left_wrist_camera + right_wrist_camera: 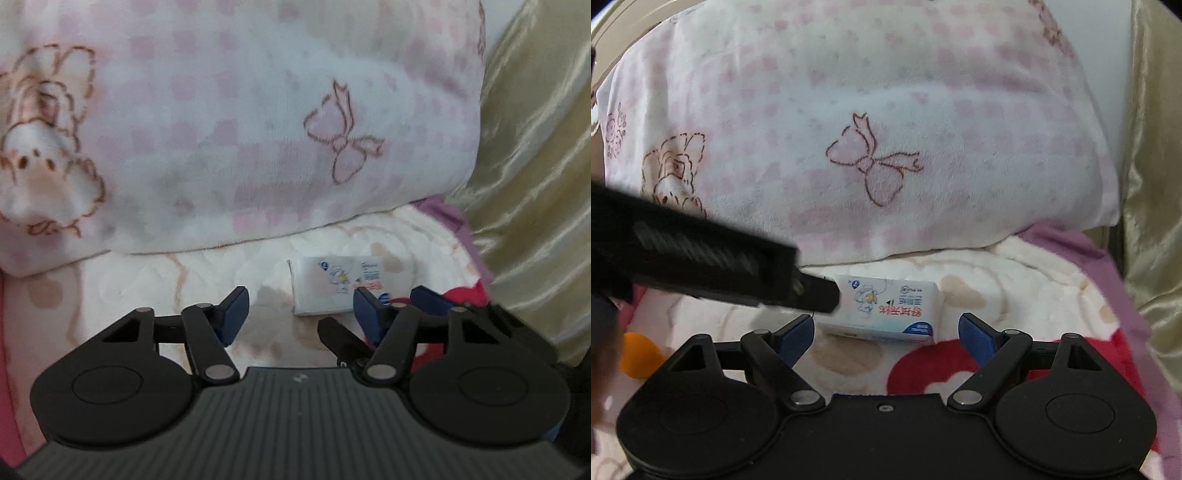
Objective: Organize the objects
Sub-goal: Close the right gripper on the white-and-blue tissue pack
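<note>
A small white tissue pack (882,310) lies flat on the fluffy blanket (1015,280) just in front of the pink pillow (886,129), with the right gripper (886,334) wide open around nothing and the left gripper (301,308) part open, also empty.

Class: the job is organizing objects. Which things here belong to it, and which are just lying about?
Job:
tissue pack
left tool, open
right tool, open

Lying about:
pillow
fleece blanket
gold curtain
orange object
</note>
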Available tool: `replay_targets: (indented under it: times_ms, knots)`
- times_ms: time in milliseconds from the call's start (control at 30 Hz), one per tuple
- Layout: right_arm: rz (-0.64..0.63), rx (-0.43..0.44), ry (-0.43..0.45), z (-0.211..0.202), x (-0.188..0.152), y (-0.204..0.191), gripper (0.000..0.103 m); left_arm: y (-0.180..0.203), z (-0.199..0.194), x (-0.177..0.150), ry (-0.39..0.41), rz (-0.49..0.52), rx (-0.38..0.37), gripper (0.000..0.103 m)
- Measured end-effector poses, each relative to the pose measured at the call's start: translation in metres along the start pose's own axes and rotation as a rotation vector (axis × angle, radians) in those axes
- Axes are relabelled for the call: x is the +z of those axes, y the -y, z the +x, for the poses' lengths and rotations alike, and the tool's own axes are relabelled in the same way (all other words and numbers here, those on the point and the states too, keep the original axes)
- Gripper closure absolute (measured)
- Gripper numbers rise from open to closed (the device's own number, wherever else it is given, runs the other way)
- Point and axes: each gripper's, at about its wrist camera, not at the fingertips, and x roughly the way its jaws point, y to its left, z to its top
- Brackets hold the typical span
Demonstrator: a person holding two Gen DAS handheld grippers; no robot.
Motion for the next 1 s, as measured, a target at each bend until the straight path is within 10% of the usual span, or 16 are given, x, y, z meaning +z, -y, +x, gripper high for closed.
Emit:
replay_targets:
  times_ms: [533,1000]
  knots:
    - [-0.051,-0.019,-0.029,0.036,-0.009,-0.011,0.014,-0.018,0.031,0.000,0.014,-0.068,-0.082,0.083]
    - [-0.022,0.009,-0.038,0.032,-0.008,-0.009,0.015,-0.006,0.029,0.001,-0.034,-0.052,-0.082,0.083]
